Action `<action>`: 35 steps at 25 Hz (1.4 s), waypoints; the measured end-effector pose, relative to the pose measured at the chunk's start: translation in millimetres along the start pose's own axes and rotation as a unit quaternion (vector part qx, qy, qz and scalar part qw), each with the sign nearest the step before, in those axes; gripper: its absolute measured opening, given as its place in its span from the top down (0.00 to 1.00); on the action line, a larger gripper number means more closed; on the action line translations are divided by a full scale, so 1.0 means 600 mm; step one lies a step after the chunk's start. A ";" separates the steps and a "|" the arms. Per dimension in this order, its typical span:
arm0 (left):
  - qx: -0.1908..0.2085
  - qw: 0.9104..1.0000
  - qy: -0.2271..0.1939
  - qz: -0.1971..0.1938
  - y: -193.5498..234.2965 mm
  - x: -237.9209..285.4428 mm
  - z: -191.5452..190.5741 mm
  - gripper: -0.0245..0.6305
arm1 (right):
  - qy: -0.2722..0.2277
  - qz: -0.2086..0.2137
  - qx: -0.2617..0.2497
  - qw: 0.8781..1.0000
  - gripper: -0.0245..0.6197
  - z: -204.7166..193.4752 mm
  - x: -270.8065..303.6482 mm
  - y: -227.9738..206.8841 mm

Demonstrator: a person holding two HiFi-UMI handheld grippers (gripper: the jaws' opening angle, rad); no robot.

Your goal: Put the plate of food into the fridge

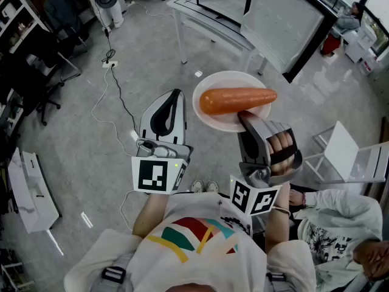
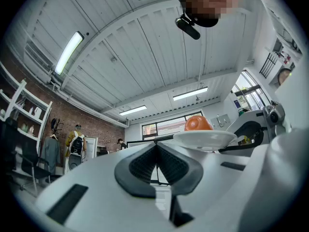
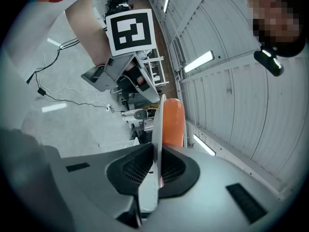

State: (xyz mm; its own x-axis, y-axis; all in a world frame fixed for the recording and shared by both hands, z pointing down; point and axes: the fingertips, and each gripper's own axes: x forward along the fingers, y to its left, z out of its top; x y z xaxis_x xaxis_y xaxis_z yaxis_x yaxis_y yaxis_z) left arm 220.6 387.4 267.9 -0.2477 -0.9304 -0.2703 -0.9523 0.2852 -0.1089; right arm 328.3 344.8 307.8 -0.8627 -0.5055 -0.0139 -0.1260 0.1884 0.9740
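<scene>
A white plate [image 1: 226, 119] carries an orange carrot [image 1: 236, 100] lying across it. My right gripper [image 1: 248, 123] is shut on the plate's near rim and holds it level in the air above the floor. The right gripper view shows the plate [image 3: 155, 144] edge-on between the pads, with the carrot [image 3: 173, 122] beyond them. My left gripper [image 1: 171, 99] hangs to the left of the plate, jaws together and nothing in them. From the left gripper view the plate [image 2: 205, 140] and carrot [image 2: 197, 123] sit to the right, apart from its jaws. No fridge is visible.
Grey floor lies below, with a black cable [image 1: 118, 90] and a white power strip [image 1: 109, 64]. A white table [image 1: 209, 23] with dark panels stands ahead. A white chair [image 1: 349, 157] stands at the right, next to a seated person [image 1: 340, 224]. Dark shelving [image 1: 24, 35] fills the left.
</scene>
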 end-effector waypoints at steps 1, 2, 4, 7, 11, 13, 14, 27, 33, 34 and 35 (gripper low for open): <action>0.000 1.000 0.000 -0.001 0.000 0.000 0.001 0.95 | 0.000 0.001 0.000 1.000 0.92 0.001 0.000 0.000; 0.000 1.000 -0.001 -0.001 -0.001 0.000 0.002 0.95 | -0.001 0.001 0.000 1.000 0.92 0.002 0.000 -0.001; -0.001 1.000 -0.001 -0.002 -0.002 -0.001 0.004 0.95 | -0.001 0.003 0.001 1.000 0.92 0.003 0.000 -0.002; -0.001 1.000 0.000 -0.002 -0.003 -0.002 0.006 0.95 | -0.001 0.005 0.000 1.000 0.92 0.003 -0.001 -0.001; -0.001 1.000 0.001 0.001 -0.005 -0.002 0.005 0.95 | -0.005 0.010 0.001 1.000 0.92 0.001 -0.001 0.002; 0.000 1.000 0.000 0.002 -0.008 -0.001 0.004 0.95 | -0.011 0.012 0.005 1.000 0.92 0.001 -0.003 0.004; 0.001 1.000 0.000 0.003 -0.010 -0.001 0.004 0.95 | -0.015 0.012 0.006 1.000 0.92 0.000 -0.004 0.004; 0.013 1.000 0.008 0.011 -0.051 0.023 -0.024 0.95 | -0.033 0.011 0.026 0.999 0.92 -0.051 -0.001 0.002; 0.012 1.000 0.016 0.021 -0.050 0.054 -0.043 0.95 | -0.040 0.028 0.031 0.998 0.92 -0.079 0.030 0.012; 0.011 1.000 0.016 0.021 -0.047 0.062 -0.047 0.95 | -0.040 0.029 0.030 0.998 0.92 -0.085 0.038 0.012; 0.010 1.000 0.017 0.022 -0.045 0.072 -0.050 0.95 | -0.040 0.029 0.030 0.998 0.92 -0.090 0.047 0.010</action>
State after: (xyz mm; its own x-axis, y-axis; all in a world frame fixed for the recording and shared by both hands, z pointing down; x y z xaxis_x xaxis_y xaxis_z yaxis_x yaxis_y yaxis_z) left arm 230.0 333.0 288.1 -0.2947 -0.9241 -0.2434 -0.9367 0.3298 -0.1178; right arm 329.5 286.3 325.7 -0.9056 -0.4236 0.0215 -0.1016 0.2660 0.9586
